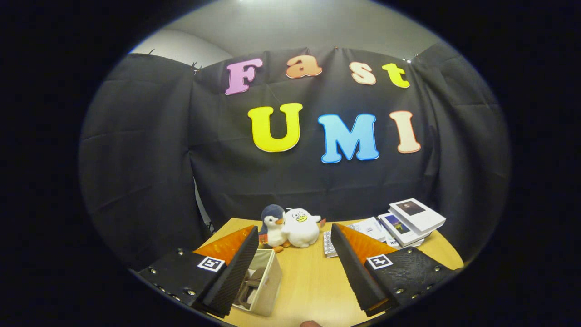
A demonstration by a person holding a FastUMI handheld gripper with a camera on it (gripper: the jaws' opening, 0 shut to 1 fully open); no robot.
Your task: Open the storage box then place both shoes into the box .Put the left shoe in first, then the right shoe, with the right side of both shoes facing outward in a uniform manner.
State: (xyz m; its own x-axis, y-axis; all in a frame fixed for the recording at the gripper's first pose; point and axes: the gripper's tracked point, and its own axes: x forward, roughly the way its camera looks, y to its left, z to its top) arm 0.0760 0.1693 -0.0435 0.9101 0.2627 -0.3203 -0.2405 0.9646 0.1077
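Jaws are wide apart on the gripper [295, 268], holding nothing and touching nothing. One white storage box [265, 284] sits near the left finger on the wooden table [313, 286], with something brown inside it. Farther back stand two plush penguins [290, 226]. Far right lie a few white booklets [408, 220].

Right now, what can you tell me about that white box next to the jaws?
The white box sits on the wooden table, on the near part, and looks like a small bin with pale, fabric-like walls. Its top is open, and something brownish lies inside, too dim to name. One finger of the gripper hangs in front of the box's side and covers part of it; whether they touch is unclear. The jaws stand wide apart, holding nothing. Two plush penguins stand beyond the box.
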